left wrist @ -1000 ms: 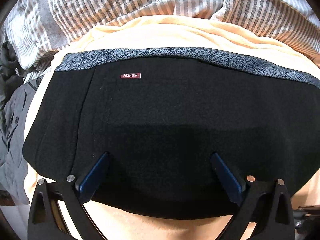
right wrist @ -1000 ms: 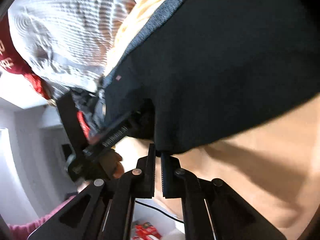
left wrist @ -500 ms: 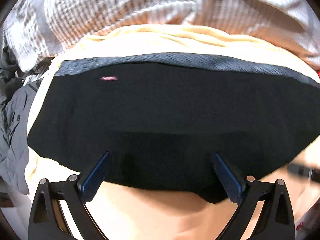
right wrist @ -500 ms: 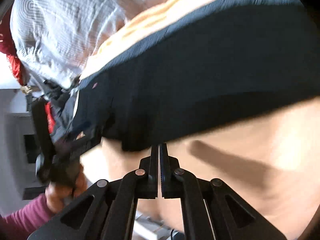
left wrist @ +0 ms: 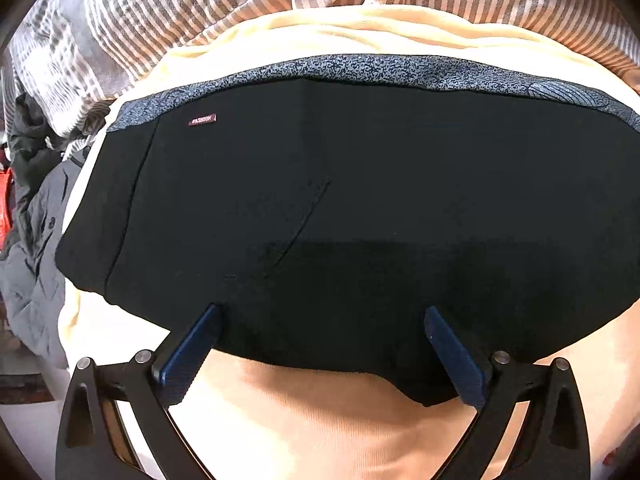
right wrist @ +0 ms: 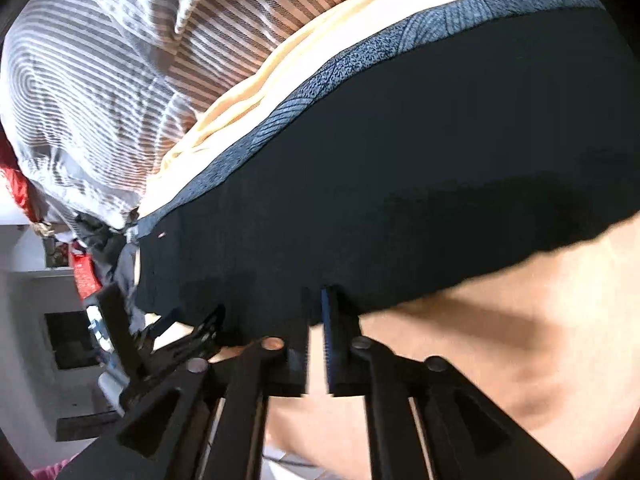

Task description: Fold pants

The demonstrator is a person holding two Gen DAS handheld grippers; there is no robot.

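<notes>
Left wrist view: black pants [left wrist: 360,208] are lying folded on the peach bed sheet [left wrist: 320,420], left gripper [left wrist: 320,344] spread wide above their near edge; right gripper [right wrist: 316,320], nothing between its jaws, is opening there. Each gripper should be pinching near a corner, lifting evenly.

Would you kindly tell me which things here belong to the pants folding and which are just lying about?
Belongs to the job:
black pants
left gripper
right gripper
peach sheet beneath

Lying about:
striped duvet
grey jacket
</notes>
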